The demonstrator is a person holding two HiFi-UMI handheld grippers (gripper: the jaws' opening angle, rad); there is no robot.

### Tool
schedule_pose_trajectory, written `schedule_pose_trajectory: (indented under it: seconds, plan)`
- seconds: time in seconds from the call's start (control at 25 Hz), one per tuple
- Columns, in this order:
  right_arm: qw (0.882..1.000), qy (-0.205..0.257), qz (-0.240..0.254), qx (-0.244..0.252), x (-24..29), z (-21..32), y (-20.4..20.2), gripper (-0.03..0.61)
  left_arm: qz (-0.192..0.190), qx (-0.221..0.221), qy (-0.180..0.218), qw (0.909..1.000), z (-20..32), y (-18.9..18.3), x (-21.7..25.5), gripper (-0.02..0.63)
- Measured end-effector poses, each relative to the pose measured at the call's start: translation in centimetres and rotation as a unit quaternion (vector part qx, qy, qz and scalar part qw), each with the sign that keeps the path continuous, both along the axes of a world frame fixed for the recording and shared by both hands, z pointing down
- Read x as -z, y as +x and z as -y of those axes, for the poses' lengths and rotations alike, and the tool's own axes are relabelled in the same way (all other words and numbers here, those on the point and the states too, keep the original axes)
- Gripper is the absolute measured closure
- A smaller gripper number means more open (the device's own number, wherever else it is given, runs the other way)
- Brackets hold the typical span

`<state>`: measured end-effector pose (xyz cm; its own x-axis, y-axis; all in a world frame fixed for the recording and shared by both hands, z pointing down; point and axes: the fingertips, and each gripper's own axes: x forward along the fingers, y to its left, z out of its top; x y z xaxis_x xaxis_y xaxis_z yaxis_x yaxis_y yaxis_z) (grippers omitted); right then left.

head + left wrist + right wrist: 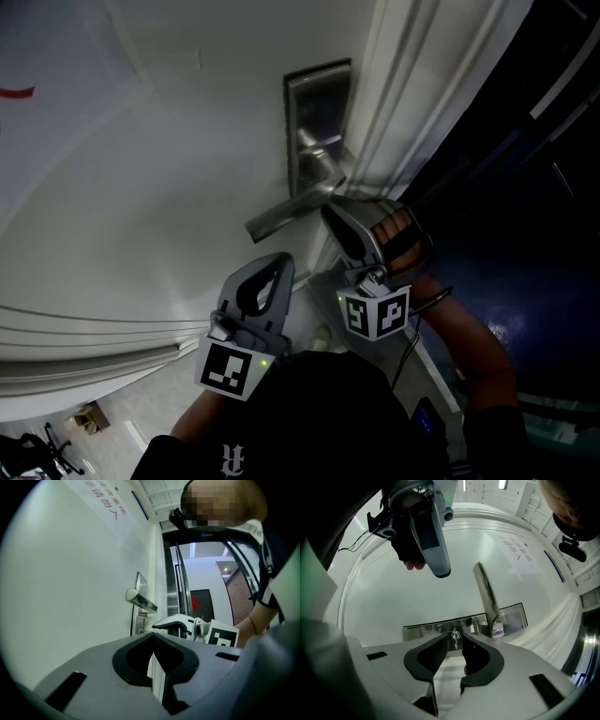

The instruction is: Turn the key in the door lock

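Observation:
A steel lock plate (317,112) with a lever handle (291,212) sits on the white door (141,187). A small key (454,637) sticks out of the plate (425,630) below the handle (487,597). My right gripper (454,634) is open, its fingertips on either side of the key and a little apart from it. In the head view the right gripper (336,210) reaches the plate under the lever and hides the key. My left gripper (274,268) hangs back from the door, shut and empty; in its own view the left gripper (153,641) faces the handle (140,600).
The door frame (412,103) runs up the right side, with dark glass (525,187) beyond it. Red lettering (105,501) is printed high on the door. Far below lie a floor, a cardboard box (91,417) and a chair (37,452).

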<state>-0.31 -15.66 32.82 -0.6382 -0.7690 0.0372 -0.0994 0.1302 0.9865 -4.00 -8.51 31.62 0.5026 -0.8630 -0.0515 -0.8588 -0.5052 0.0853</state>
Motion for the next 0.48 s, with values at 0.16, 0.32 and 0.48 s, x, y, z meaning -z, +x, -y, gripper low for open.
schedule_pose_trajectory:
  seconds: [0.16,0.32,0.48]
  plan:
    - [1.0,0.016,-0.012,-0.002,-0.3,0.5,-0.3,0.502,-0.002,0.002,-0.001,1.0,0.0,-0.2,-0.1,0.606]
    - [0.999,0.031,-0.019,-0.006,-0.4,1.1,-0.7,0.503,-0.002,0.003,-0.002,1.0,0.0,-0.3,-0.2,0.607]
    - [0.999,0.05,-0.017,-0.013,-0.2,1.5,-0.9,0.503,-0.003,0.005,-0.002,1.0,0.1,-0.5,-0.2,0.606]
